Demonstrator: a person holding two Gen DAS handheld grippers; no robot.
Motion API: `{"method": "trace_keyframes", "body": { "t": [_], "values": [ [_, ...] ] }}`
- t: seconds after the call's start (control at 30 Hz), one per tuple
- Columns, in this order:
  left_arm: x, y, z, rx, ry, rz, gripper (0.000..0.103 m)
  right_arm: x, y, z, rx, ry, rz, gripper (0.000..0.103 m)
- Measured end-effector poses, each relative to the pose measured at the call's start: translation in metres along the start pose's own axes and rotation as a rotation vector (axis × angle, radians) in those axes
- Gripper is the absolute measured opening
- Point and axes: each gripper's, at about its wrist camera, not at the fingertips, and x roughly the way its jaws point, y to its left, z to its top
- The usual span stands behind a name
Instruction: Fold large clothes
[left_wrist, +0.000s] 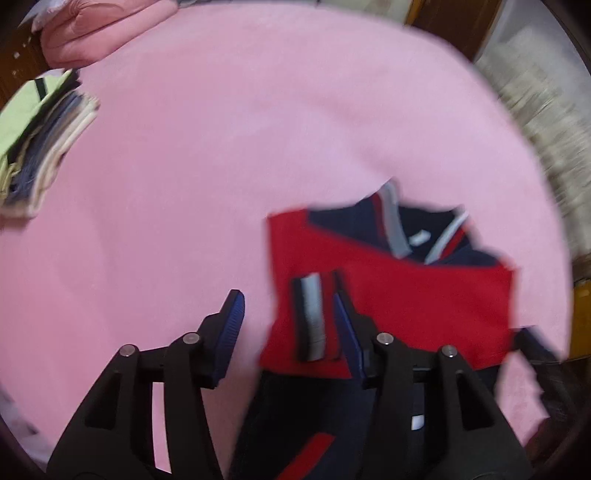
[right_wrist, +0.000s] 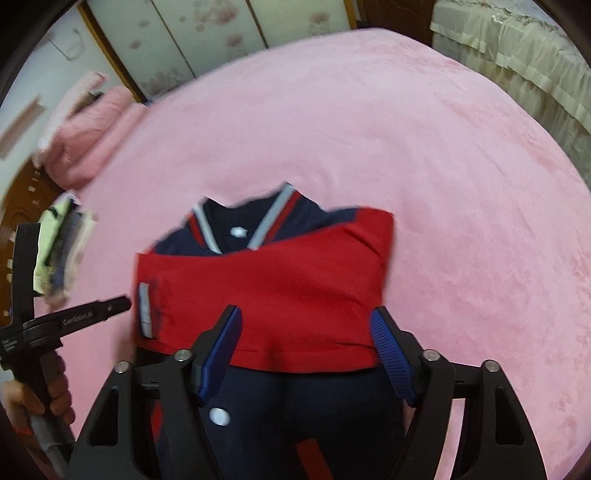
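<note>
**Two open tools over a half-folded jacket**

Two tools hung above the jacket (right_wrist: 266, 295), which lay on the pink bed (right_wrist: 443, 166) with its collar at the far end and its dark body running back under the cameras. Its long axis ran near to far, and a red fold crossed it from left to right. The right tool (right_wrist: 306, 343) stood half open astride the near hem of that fold, with nothing gripped. The left tool (left_wrist: 288, 325) was also half open, empty, over the jacket's left edge by the striped cuff (left_wrist: 312, 317). Judged from this, either tool could take the near edge, the right being more central. A stack of folded clothes (left_wrist: 40, 147) sat far left.
</note>
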Motion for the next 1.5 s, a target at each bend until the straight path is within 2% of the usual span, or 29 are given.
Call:
{"method": "trace_keyframes", "body": {
  "t": [0.03, 0.07, 0.1, 0.13, 0.17, 0.2, 0.27, 0.37, 0.4, 0.43, 0.5, 0.57, 0.67, 0.7, 0.73, 0.8, 0.83, 0.93, 0.97, 1.03, 1.07, 1.13, 1.17, 1.23, 1.33, 1.37, 1.47, 1.5],
  "values": [
    [-0.002, -0.003, 0.002, -0.013, 0.000, -0.078, 0.046, 0.004, 0.000, 0.000, 0.025, -0.006, 0.060, 0.039],
    [-0.001, -0.006, 0.003, -0.022, 0.008, -0.125, 0.046, 0.009, 0.000, 0.001, 0.050, -0.004, 0.106, 0.027],
    [0.004, -0.010, 0.004, -0.026, 0.018, -0.157, 0.039, 0.019, -0.001, 0.001, 0.099, 0.009, 0.182, 0.020],
    [0.010, -0.015, 0.003, -0.016, 0.017, -0.158, 0.032, 0.028, -0.002, 0.002, 0.136, 0.025, 0.234, 0.016],
    [0.020, -0.024, 0.002, 0.004, 0.018, -0.135, 0.018, 0.040, -0.002, 0.004, 0.185, 0.053, 0.297, 0.011],
    [0.029, -0.028, 0.001, 0.013, 0.034, -0.118, 0.016, 0.053, 0.000, 0.005, 0.215, 0.074, 0.344, 0.010],
    [0.054, -0.035, -0.001, 0.008, 0.087, -0.101, 0.014, 0.073, 0.005, 0.006, 0.204, 0.083, 0.373, 0.009],
    [0.075, -0.034, -0.003, -0.007, 0.115, -0.070, 0.013, 0.098, -0.003, 0.011, 0.176, 0.120, 0.299, 0.007],
    [0.079, -0.032, -0.003, -0.012, 0.114, -0.074, 0.013, 0.103, -0.014, 0.014, 0.171, 0.110, 0.255, 0.000],
    [0.080, -0.029, -0.001, -0.019, 0.113, -0.074, 0.013, 0.103, -0.024, 0.017, 0.175, 0.090, 0.222, 0.001],
    [0.086, -0.020, -0.009, -0.009, 0.112, -0.061, 0.012, 0.099, -0.057, 0.023, 0.224, 0.050, 0.120, 0.000],
    [0.091, -0.013, -0.010, -0.013, 0.116, -0.076, 0.011, 0.092, -0.082, 0.026, 0.298, 0.031, 0.052, 0.000],
    [0.092, -0.007, -0.008, -0.031, 0.115, -0.074, 0.011, 0.072, -0.080, 0.033, 0.267, -0.039, -0.086, 0.000],
    [0.102, -0.013, -0.008, -0.028, 0.120, -0.068, 0.011, 0.065, -0.073, 0.034, 0.234, -0.064, -0.184, 0.000],
    [0.101, -0.015, -0.008, -0.020, 0.121, -0.059, 0.011, 0.059, -0.068, 0.035, 0.225, -0.076, -0.213, 0.000],
    [0.091, -0.024, -0.009, 0.011, 0.112, -0.042, 0.011, 0.045, -0.062, 0.034, 0.249, -0.107, -0.139, 0.000],
    [0.087, -0.027, -0.010, 0.028, 0.113, -0.054, 0.011, 0.041, -0.054, 0.031, 0.257, -0.106, -0.041, 0.000],
    [0.087, -0.040, -0.018, 0.046, 0.151, -0.122, 0.011, 0.057, -0.026, 0.015, 0.216, 0.004, 0.204, 0.000],
    [0.091, -0.045, -0.022, 0.052, 0.165, -0.131, 0.011, 0.068, -0.017, 0.008, 0.201, 0.059, 0.236, 0.000],
    [0.096, -0.053, -0.029, 0.092, 0.159, -0.088, 0.011, 0.090, -0.006, -0.007, 0.179, 0.151, 0.170, 0.000],
    [0.099, -0.054, -0.032, 0.112, 0.146, -0.063, 0.011, 0.092, -0.006, -0.012, 0.192, 0.140, 0.155, 0.000],
    [0.104, -0.055, -0.036, 0.117, 0.134, -0.077, 0.008, 0.085, -0.016, -0.013, 0.265, 0.092, 0.143, 0.000],
    [0.106, -0.050, -0.036, 0.107, 0.129, -0.074, 0.001, 0.076, -0.026, -0.014, 0.314, 0.059, 0.087, 0.000],
    [0.109, -0.044, -0.035, 0.083, 0.136, -0.102, 0.001, 0.068, -0.040, -0.008, 0.332, 0.027, -0.024, 0.000],
    [0.105, -0.041, -0.031, 0.025, 0.146, -0.116, 0.001, 0.057, -0.062, -0.001, 0.308, 0.040, -0.223, 0.000],
    [0.101, -0.043, -0.031, 0.032, 0.141, -0.105, 0.001, 0.052, -0.068, -0.001, 0.302, 0.028, -0.217, 0.000],
    [0.087, -0.051, -0.034, 0.089, 0.112, -0.048, 0.001, 0.026, -0.062, 0.005, 0.294, -0.065, -0.109, 0.000],
    [0.082, -0.053, -0.036, 0.100, 0.105, -0.054, 0.001, 0.019, -0.051, 0.006, 0.279, -0.095, -0.030, 0.000]
  ]
}}
